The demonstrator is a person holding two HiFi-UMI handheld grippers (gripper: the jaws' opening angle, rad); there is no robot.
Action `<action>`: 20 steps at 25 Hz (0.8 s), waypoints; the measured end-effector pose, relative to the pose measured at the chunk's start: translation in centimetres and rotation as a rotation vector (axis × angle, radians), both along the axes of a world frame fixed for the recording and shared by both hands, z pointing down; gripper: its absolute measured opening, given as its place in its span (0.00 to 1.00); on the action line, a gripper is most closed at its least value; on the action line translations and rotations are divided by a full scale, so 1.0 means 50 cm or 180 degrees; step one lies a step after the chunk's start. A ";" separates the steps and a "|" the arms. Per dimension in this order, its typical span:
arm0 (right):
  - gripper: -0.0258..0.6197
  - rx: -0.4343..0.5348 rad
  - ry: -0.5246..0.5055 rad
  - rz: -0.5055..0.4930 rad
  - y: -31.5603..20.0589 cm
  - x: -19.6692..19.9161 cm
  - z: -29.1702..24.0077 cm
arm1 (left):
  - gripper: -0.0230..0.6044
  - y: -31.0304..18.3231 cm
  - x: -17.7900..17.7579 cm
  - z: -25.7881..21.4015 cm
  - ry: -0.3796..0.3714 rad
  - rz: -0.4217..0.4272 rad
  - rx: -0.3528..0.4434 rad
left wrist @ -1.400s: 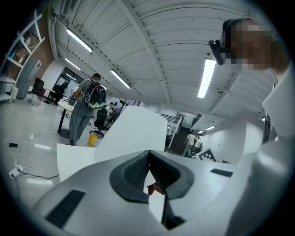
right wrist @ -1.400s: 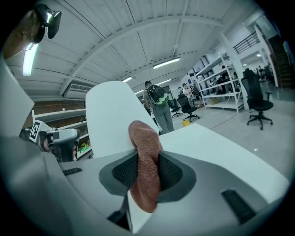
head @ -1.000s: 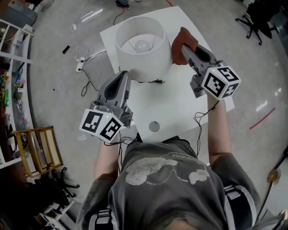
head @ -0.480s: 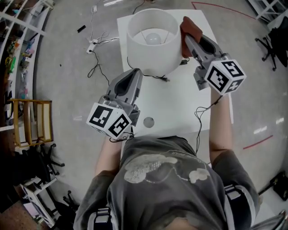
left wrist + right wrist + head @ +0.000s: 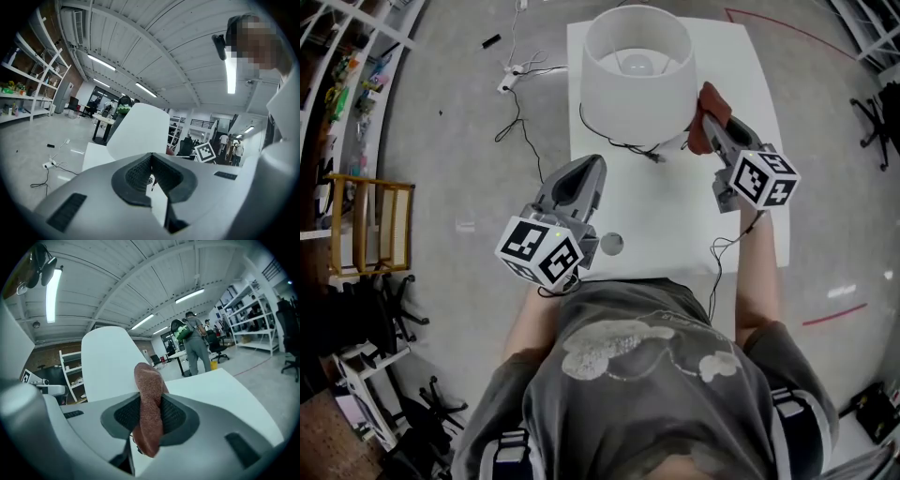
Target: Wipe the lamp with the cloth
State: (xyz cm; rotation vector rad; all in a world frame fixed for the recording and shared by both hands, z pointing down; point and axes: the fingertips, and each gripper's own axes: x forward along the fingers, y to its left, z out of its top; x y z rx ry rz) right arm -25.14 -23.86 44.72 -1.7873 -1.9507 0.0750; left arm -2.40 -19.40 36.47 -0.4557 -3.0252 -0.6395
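Note:
A white lamp (image 5: 636,70) with a drum shade stands at the far end of the white table (image 5: 670,220); its bulb shows through the open top. My right gripper (image 5: 710,124) is shut on a reddish-brown cloth (image 5: 709,112), which sits against the shade's right side. In the right gripper view the cloth (image 5: 149,411) fills the jaws, with the shade (image 5: 108,364) just behind. My left gripper (image 5: 587,171) is shut with nothing in it, in front of and left of the lamp. In the left gripper view the shade (image 5: 137,132) is ahead.
The lamp's black cord (image 5: 633,149) trails across the table near its base. A round hole (image 5: 611,244) marks the table's near part. A power strip with cables (image 5: 514,75) lies on the floor to the left. Shelving (image 5: 366,216) lines the far left.
The right gripper with the cloth has gone down the shade's right side. The head camera has shifted, so the table sits further right. The left gripper stays shut in front of the lamp.

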 end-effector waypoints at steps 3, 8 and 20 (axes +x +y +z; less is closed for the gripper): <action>0.19 0.0055 0.0054 0.0041 -0.016 0.007 0.019 | 0.05 -0.001 0.005 0.008 0.0007 0.0006 0.0036; 0.19 0.0037 0.0037 0.0180 -0.039 0.014 0.007 | 0.05 0.003 -0.001 0.002 -0.0007 0.0173 -0.0004; 0.19 -0.0061 -0.0056 0.0833 -0.057 0.067 -0.048 | 0.05 0.090 0.045 -0.003 -0.0153 0.0683 0.0023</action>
